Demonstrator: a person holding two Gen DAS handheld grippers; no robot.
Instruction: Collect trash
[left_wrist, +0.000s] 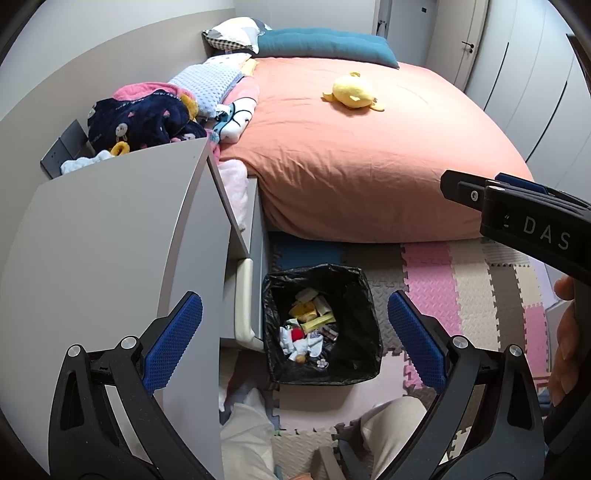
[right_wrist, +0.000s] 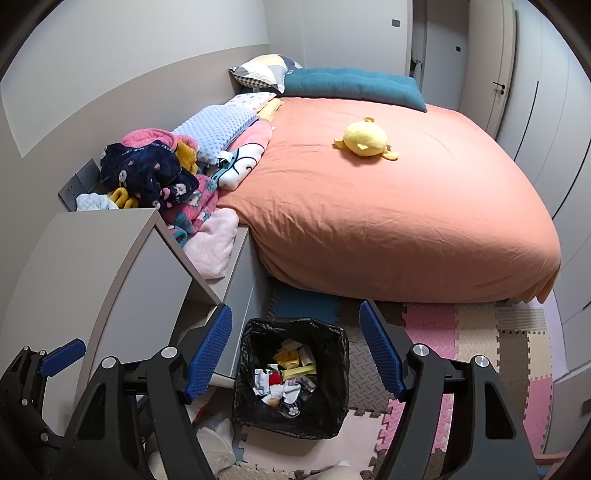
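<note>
Left gripper (left_wrist: 295, 339) and right gripper (right_wrist: 295, 354) jaws released, empty, over black-lined trash bin (left_wrist: 364, 325) of wrappers (left_wrist: 314, 319); foam-tile floor (left_wrist: 461, 273), orange bed (left_wrist: 369, 162).

The black plastic liner of the square waste bin (right_wrist: 332, 373) is thin, glossy and crinkled, holding crumpled white paper and shiny yellow wrappers (right_wrist: 291, 363). The pastel foam floor tiles (left_wrist: 436, 284) look matt, with a fine embossed grain. The salmon cotton bedsheet (right_wrist: 388, 221) is matt and lightly creased; the yellow plush toy (right_wrist: 365, 140) looks soft and short-napped. The navy patterned fleece garment (left_wrist: 144, 118) is fuzzy. The grey laminate cabinet top (left_wrist: 110, 229) is smooth with a satin sheen. The left gripper (left_wrist: 295, 341) and the right gripper (right_wrist: 295, 354) have matt black plastic arms, bright metal pins and knurled blue rubbery pads (left_wrist: 173, 341).
</note>
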